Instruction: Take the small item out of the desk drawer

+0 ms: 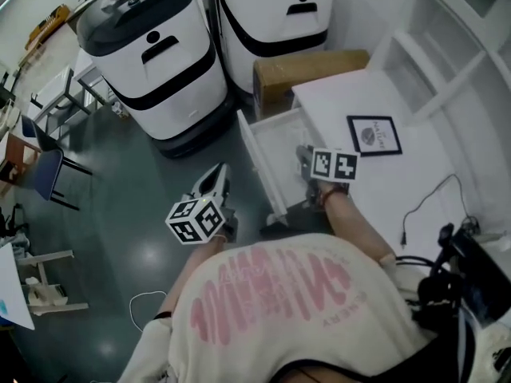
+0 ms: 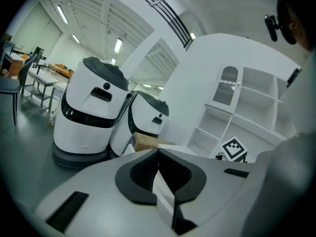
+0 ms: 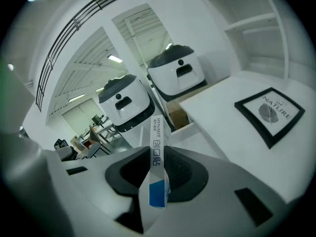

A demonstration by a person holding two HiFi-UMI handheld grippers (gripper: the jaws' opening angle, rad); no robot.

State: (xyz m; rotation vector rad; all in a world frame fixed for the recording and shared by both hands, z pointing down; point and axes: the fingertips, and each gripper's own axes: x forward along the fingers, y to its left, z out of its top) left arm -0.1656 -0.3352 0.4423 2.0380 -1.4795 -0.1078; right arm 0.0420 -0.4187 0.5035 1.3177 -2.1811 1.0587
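head view: the drawer (image 1: 275,146) is standing pulled out from the white worktop (image 1: 383,182). the right claw (image 1: 310,162) is hovering over the drawer's near end, close by the worktop edge. the left claw (image 1: 215,178) is hanging well apart from it over the floor, taking no part. the small item itself is too small to be making out here.

left gripper view: the left claw (image 2: 158,154) is showing its jaws pressed together with nothing between them.

right gripper view: the right claw (image 3: 158,152) is clamping a slim packet (image 3: 156,189) between its pads, with the jaws partly apart to the packet's thickness. the packet is lying with its long axis along the jaws. its white printed end is pointing forward and up, out past the tips, and its blue end is sitting back toward the claw's root. it is being held edge-on, narrow side facing the camera. a framed picture (image 3: 270,111) is lying on the worktop to the right.

judging from this, the grasp is done and the packet is looking lifted free. what is remaining is carrying it clear of the drawer, and perhaps setting it down.
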